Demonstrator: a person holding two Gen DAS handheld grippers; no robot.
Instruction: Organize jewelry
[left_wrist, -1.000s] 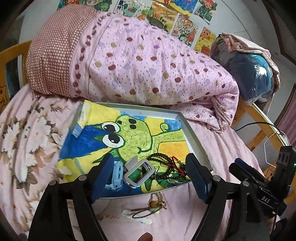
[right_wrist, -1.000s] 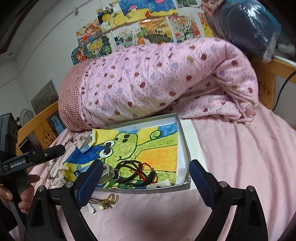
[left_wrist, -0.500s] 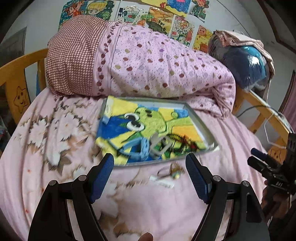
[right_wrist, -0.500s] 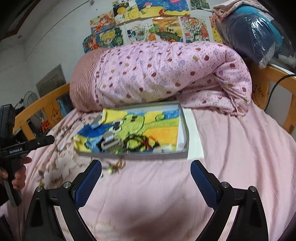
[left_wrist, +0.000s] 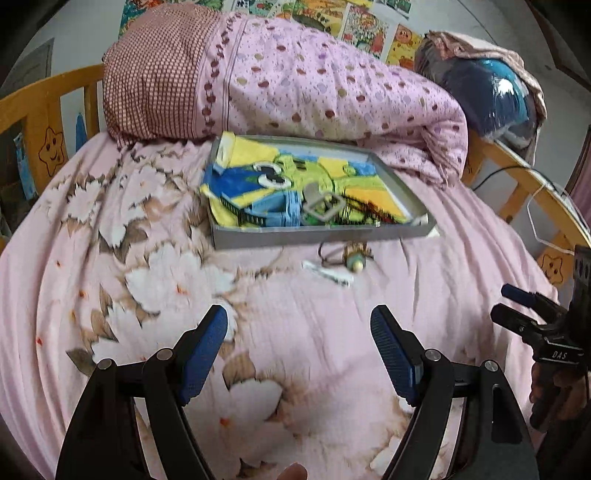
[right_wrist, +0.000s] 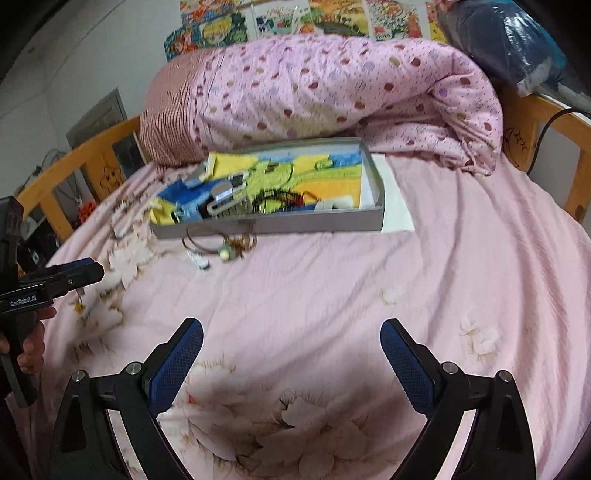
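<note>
A shallow grey tray lined with a frog drawing lies on the pink bed. Inside it are a blue strap, a grey buckle and dark bead strings. In front of the tray, on the sheet, lie a small cord with a pendant and a white piece. My left gripper hovers open over the sheet, well short of the tray. My right gripper is also open and holds nothing. Each gripper shows at the other view's edge.
A rolled pink dotted quilt lies behind the tray. A wooden bed rail runs along the left and right sides. A blue plastic-wrapped bundle sits at the back right. A white sheet lies under the tray's right end.
Both grippers have pulled back from the tray, which now looks smaller and farther off. More of the flowered sheet shows in front. The jaws kept their width.
</note>
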